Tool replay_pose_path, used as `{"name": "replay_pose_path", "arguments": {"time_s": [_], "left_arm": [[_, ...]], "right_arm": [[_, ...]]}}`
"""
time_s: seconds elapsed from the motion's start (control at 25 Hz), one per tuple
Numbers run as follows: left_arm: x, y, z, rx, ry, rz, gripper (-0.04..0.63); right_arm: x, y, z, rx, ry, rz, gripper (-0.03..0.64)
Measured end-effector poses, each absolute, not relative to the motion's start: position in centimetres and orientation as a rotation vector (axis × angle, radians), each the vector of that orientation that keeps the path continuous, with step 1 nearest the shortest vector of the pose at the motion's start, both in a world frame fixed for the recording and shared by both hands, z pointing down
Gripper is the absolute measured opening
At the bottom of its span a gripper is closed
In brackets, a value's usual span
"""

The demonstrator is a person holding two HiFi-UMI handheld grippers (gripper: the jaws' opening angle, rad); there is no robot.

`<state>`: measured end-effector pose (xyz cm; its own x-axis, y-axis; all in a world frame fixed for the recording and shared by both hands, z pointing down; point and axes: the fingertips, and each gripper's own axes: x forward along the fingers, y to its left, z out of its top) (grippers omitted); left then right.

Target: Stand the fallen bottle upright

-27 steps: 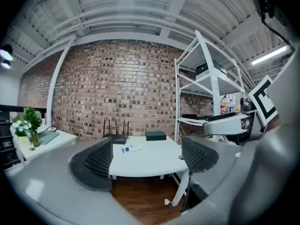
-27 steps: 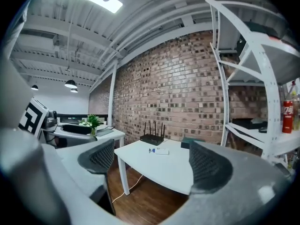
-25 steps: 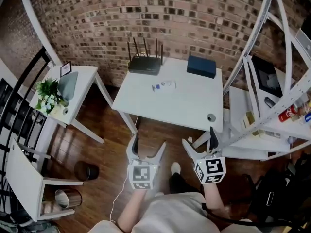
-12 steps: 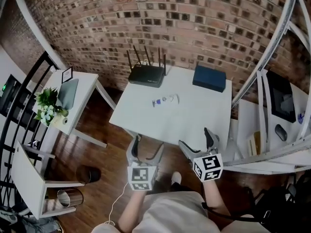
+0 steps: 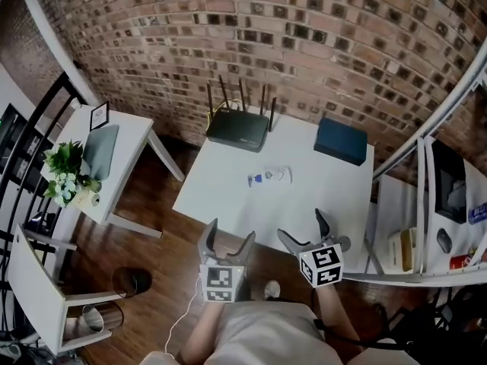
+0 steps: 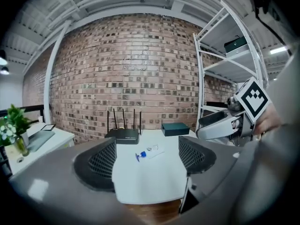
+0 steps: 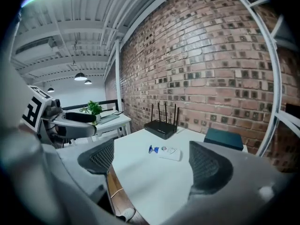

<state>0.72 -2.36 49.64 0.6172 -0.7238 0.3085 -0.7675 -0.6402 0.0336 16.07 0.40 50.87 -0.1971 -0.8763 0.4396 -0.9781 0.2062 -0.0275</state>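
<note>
A small clear bottle [image 5: 272, 176] with a blue cap lies on its side near the middle of the white table [image 5: 221, 196]. The left gripper view shows the bottle [image 6: 149, 152] far ahead, and so does the right gripper view, bottle [image 7: 168, 151]. Both grippers hover at the table's near edge, well short of it. My left gripper [image 5: 230, 237] is open with nothing between its jaws, which are closing. Beside it, my right gripper [image 5: 302, 229] stands open and empty. The right gripper's arm [image 6: 225, 125] shows at the right of the left gripper view.
A black router [image 5: 238, 128] with antennas and a dark blue box [image 5: 341, 141] sit at the table's far edge by the brick wall. A side table with a plant [image 5: 65, 169] stands left, a white shelf unit [image 5: 445, 226] right. A dark bin [image 5: 133, 281] is on the wood floor.
Both grippers have come forward from over the floor to the table's near edge. The left gripper's jaws have narrowed somewhat. The bottle has not moved on the table.
</note>
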Motion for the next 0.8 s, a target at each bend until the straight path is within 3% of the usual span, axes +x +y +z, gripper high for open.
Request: {"name": "replay_pose_path", "arguments": {"time_s": [0.8], "left_arm": [[0.7,-13.8,58.8,2.523,-0.971,0.515,0.394]], "right_arm": [[13.4,-15.1,59.1,1.409,-2.037,0.429,0.479]]}}
